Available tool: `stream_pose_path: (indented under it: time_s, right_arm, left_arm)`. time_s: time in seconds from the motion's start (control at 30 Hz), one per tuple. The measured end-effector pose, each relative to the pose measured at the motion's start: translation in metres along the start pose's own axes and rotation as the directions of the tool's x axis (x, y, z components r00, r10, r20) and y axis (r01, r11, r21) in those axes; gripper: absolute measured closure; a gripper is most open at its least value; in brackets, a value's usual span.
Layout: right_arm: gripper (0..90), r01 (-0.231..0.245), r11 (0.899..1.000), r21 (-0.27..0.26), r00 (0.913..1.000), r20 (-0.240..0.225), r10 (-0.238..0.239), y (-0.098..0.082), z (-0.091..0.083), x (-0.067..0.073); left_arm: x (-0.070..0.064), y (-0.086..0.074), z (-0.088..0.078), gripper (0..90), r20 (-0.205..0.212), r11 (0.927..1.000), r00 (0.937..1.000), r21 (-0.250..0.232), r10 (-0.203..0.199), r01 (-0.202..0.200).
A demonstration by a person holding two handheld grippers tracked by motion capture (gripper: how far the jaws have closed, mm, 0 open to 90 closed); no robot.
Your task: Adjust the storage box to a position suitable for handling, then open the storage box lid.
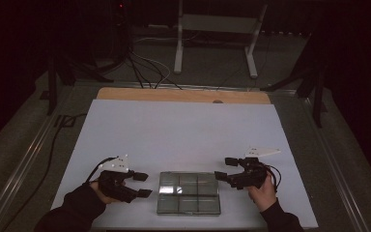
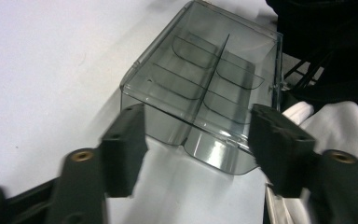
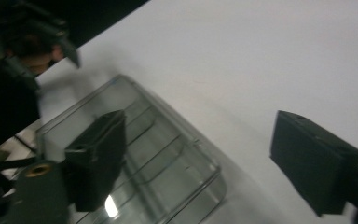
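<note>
A: What did the high view give that the two gripper views did not?

B: It showed the whole white table sheet (image 1: 183,130). At the left was the left gripper (image 1: 143,184), black, held in a hand in a dark sleeve. In the middle, near the front edge, lay the clear plastic box with six compartments (image 1: 189,192). At the right was the right gripper (image 1: 226,168). Each gripper stood just beside one short side of the box and did not touch it.

A: And the jaws?

B: In the left gripper view the jaws were spread, with the box (image 2: 205,88) ahead of them and nothing pinched. In the right gripper view the jaws were also spread wide, with one jaw over the box (image 3: 135,168) and the other over the bare sheet (image 3: 261,60).

A: What was in the box?

B: I saw only the thin dividers. Its lid seemed to be closed, and the compartments looked empty.

A: Was anything hard to see?

B: Yes. In the right gripper view the box was cut off at the bottom edge and blurred. The other gripper (image 3: 51,35) at the top left was dark and unclear.
</note>
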State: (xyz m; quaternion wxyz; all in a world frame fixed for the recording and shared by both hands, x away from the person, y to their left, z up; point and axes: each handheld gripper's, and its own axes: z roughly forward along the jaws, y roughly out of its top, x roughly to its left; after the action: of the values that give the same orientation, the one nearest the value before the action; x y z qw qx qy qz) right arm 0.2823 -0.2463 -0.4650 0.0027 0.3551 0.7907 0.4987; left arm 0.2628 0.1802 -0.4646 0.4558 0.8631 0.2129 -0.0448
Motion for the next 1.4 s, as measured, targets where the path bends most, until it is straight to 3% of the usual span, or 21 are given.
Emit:
stream_pose_path:
  time_s: [0.2,0.27,0.33,0.43,0.6,0.77,0.9,0.97,1.0,1.13,1.2,1.3,1.37,1.4]
  right_arm:
    - [9.7,0.041,0.999,-0.015,0.9981,-0.045,-0.041,-0.007,-0.009,0.005]
    - [7.5,0.047,0.999,-0.020,0.9972,-0.057,-0.048,-0.011,-0.012,0.006]
    - [7.4,0.064,0.997,-0.031,0.9954,-0.069,-0.066,-0.015,-0.015,0.007]
    - [7.4,0.092,0.994,-0.065,0.9921,-0.079,-0.097,-0.022,-0.020,0.010]
    - [8.0,0.127,0.991,-0.033,0.9886,-0.078,-0.129,-0.034,-0.025,0.015]
    - [9.7,0.165,0.986,-0.023,0.9833,-0.074,-0.166,-0.051,-0.028,0.022]
    - [9.8,0.163,0.986,-0.027,0.9843,-0.065,-0.164,-0.055,-0.030,0.022]
    - [10.8,0.145,0.989,-0.038,0.9845,-0.095,-0.148,-0.056,-0.032,0.020]
    - [10.4,0.158,0.987,-0.038,0.9817,-0.101,-0.161,-0.058,-0.033,0.021]
    - [10.6,0.157,0.988,-0.010,0.9818,-0.106,-0.157,-0.060,-0.034,0.023]
    - [10.2,0.141,0.989,0.040,0.9879,-0.072,-0.137,-0.064,-0.033,0.022]
    - [10.9,0.152,0.986,0.068,0.9881,-0.038,-0.149,-0.066,-0.032,0.023]
    - [16.0,0.152,0.984,0.089,0.9883,-0.020,-0.151,-0.069,-0.031,0.024]
    - [24.8,0.157,0.981,0.115,0.9873,0.006,-0.159,-0.070,-0.028,0.025]
  left_arm:
    - [-0.004,0.003,-0.003,16.1,0.016,0.9994,0.9993,-0.011,0.034,-0.033]
    - [-0.006,0.003,-0.003,14.6,0.014,0.9984,0.9983,-0.004,0.057,-0.057]
    - [-0.006,0.002,-0.004,9.7,0.034,0.9973,0.9970,-0.025,0.070,-0.069]
    - [-0.008,0.001,-0.003,9.5,0.024,0.9941,0.9944,-0.037,0.103,-0.102]
    - [-0.013,-0.004,0.002,6.8,0.039,0.9862,0.9861,-0.043,0.162,-0.160]
    - [-0.014,-0.009,0.005,6.9,0.026,0.9839,0.9837,-0.025,0.178,-0.177]
    - [-0.015,-0.012,0.007,7.0,0.037,0.9881,0.9876,-0.028,0.152,-0.151]
    - [-0.016,-0.014,0.008,6.9,0.045,0.9902,0.9892,-0.017,0.139,-0.139]
    - [-0.016,-0.014,0.009,6.9,0.062,0.9926,0.9907,-0.008,0.121,-0.121]
    - [-0.018,-0.016,0.013,7.0,0.090,0.9940,0.9901,0.009,0.108,-0.109]
    - [-0.018,-0.017,0.015,7.3,0.099,0.9957,0.9909,0.006,0.091,-0.092]
    - [-0.017,-0.020,0.017,10.3,0.103,0.9951,0.9905,0.030,0.091,-0.094]
    - [-0.016,-0.022,0.020,15.0,0.102,0.9940,0.9908,0.054,0.089,-0.095]
    - [-0.016,-0.023,0.022,16.3,0.097,0.9939,0.9925,0.074,0.074,-0.081]
